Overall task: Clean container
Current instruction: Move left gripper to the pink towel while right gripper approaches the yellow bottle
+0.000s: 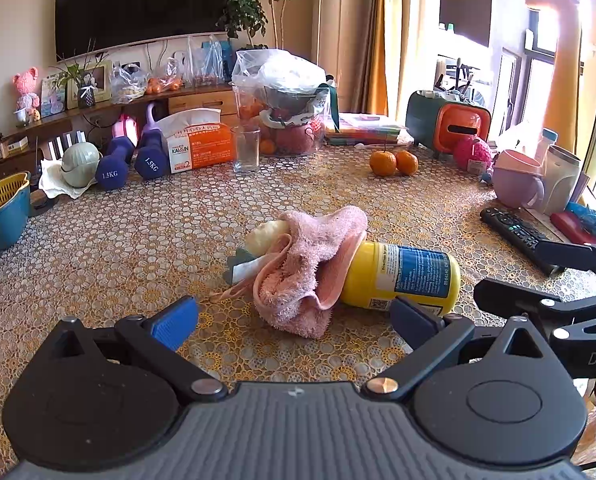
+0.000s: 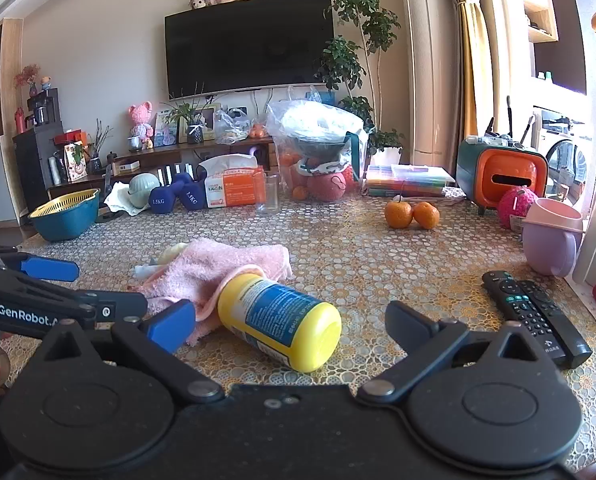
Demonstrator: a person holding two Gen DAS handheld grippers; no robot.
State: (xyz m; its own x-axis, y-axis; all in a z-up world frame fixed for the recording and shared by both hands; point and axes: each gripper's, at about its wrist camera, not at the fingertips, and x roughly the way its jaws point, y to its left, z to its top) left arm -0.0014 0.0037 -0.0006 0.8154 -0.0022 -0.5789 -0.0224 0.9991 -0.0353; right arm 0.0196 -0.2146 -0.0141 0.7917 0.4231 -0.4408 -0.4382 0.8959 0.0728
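Observation:
A yellow container with a blue label [image 1: 402, 276] [image 2: 282, 318] lies on its side on the patterned table. A pink towel [image 1: 310, 264] [image 2: 214, 268] is draped over its neck end. My left gripper [image 1: 294, 316] is open just in front of the towel, holding nothing; its blue pads [image 1: 176, 322] straddle the towel's near edge. My right gripper [image 2: 290, 326] is open around the container's base without touching it. The left gripper's arm shows at the left of the right wrist view. A cream and teal object [image 1: 258, 240] pokes out from under the towel.
Two remotes [image 2: 534, 316] [image 1: 518, 236] lie to the right. Two oranges [image 2: 412, 214], a glass [image 2: 267, 194], a tissue box [image 2: 230, 188], dumbbells [image 2: 174, 196], a blue-and-yellow basket [image 2: 64, 216] and a purple cup [image 2: 550, 236] ring the far and side edges.

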